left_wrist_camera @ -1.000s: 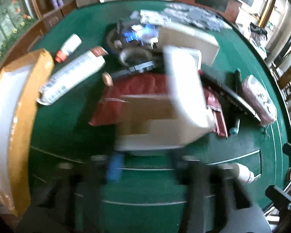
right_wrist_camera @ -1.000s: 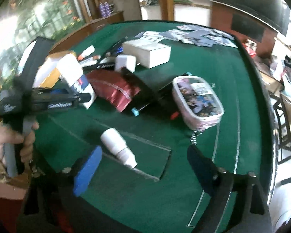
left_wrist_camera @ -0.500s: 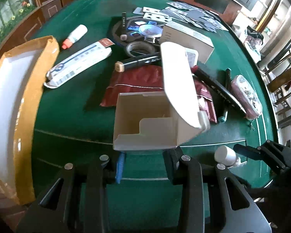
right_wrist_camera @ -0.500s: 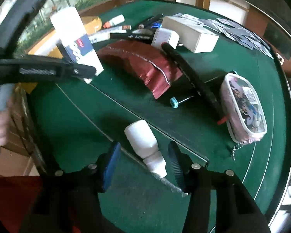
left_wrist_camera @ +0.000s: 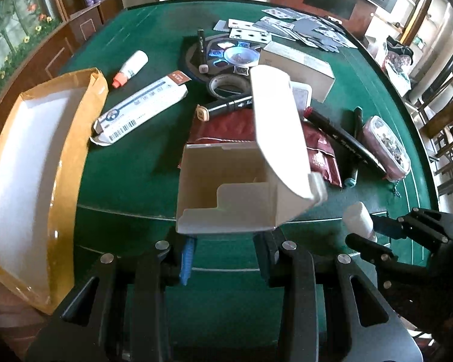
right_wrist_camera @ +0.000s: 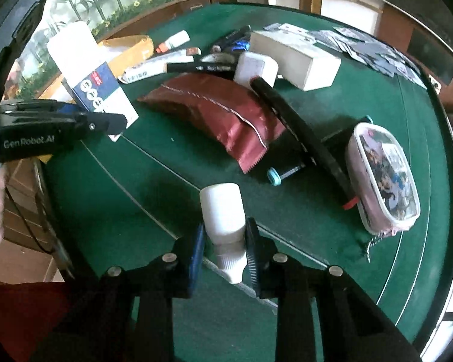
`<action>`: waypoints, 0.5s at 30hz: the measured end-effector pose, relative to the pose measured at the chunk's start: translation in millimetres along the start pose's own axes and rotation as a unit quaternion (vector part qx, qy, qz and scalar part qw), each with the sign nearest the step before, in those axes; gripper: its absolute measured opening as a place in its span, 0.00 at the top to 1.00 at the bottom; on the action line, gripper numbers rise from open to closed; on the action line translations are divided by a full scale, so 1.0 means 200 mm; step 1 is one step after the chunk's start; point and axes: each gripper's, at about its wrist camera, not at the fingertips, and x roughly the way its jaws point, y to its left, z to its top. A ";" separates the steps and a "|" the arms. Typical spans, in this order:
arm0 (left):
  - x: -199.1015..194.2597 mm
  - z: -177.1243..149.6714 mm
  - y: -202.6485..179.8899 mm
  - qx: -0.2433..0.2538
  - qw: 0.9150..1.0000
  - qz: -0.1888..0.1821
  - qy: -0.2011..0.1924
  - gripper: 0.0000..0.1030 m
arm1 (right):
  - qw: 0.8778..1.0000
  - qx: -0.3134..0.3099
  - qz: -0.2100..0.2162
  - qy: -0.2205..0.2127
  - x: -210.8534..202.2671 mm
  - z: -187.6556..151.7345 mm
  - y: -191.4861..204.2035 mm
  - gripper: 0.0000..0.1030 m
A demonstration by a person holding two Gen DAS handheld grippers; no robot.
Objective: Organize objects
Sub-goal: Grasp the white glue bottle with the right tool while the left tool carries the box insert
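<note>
My left gripper (left_wrist_camera: 223, 244) is shut on a small white carton (left_wrist_camera: 229, 193), held above the green table with its flap open and its mouth facing the camera. The carton and left gripper also show in the right wrist view (right_wrist_camera: 93, 90). My right gripper (right_wrist_camera: 225, 253) is shut on a small white bottle (right_wrist_camera: 223, 214), cap end toward the camera. In the left wrist view the bottle (left_wrist_camera: 358, 218) and right gripper (left_wrist_camera: 377, 235) sit low at the right of the carton.
On the green table (right_wrist_camera: 136, 205) lie a dark red foil pouch (right_wrist_camera: 220, 111), black markers (right_wrist_camera: 302, 132), a clear pouch (right_wrist_camera: 383, 178), a white box (right_wrist_camera: 296, 57), playing cards (left_wrist_camera: 290, 27), a long white box (left_wrist_camera: 142, 105) and a glue bottle (left_wrist_camera: 131, 66). A yellow-rimmed tray (left_wrist_camera: 36, 166) stands left.
My right gripper closed around the white bottle, which was lying loose on the table. My left gripper steadied with the open carton in it.
</note>
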 end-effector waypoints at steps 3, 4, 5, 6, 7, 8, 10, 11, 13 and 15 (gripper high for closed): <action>-0.03 0.01 0.03 -0.001 1.000 -0.002 -0.004 0.67 | 1.000 0.002 0.003 -0.009 -0.01 0.03 0.03 0.75; -0.05 0.01 0.05 -0.003 1.000 -0.001 -0.006 0.67 | 1.000 0.002 0.004 -0.011 -0.02 0.04 0.04 0.75; -0.06 0.01 0.07 -0.004 1.000 0.000 -0.008 0.67 | 1.000 0.002 0.007 -0.014 -0.02 0.06 0.06 0.75; -0.08 0.01 0.10 -0.008 1.000 0.001 -0.010 0.67 | 1.000 0.001 0.008 -0.017 -0.03 0.07 0.08 0.75; -0.10 0.01 0.14 -0.016 1.000 0.003 -0.014 0.67 | 1.000 0.000 0.010 -0.019 -0.03 0.07 0.09 0.75; -0.13 0.00 0.18 -0.023 1.000 0.004 -0.017 0.67 | 1.000 -0.002 0.012 -0.021 -0.03 0.09 0.12 0.75; -0.19 0.00 0.29 -0.046 0.998 0.012 -0.028 0.67 | 1.000 -0.001 0.017 -0.026 -0.04 0.11 0.15 0.75; -0.22 -0.01 0.35 -0.056 0.998 0.016 -0.033 0.67 | 0.999 -0.001 0.020 -0.027 -0.03 0.12 0.16 0.75; -0.27 -0.01 0.47 -0.077 0.996 0.029 -0.042 0.67 | 0.999 -0.002 0.024 -0.029 -0.03 0.13 0.20 0.75; -0.31 -0.01 0.59 -0.096 0.993 0.048 -0.050 0.67 | 0.999 -0.006 0.029 -0.031 -0.02 0.16 0.24 0.75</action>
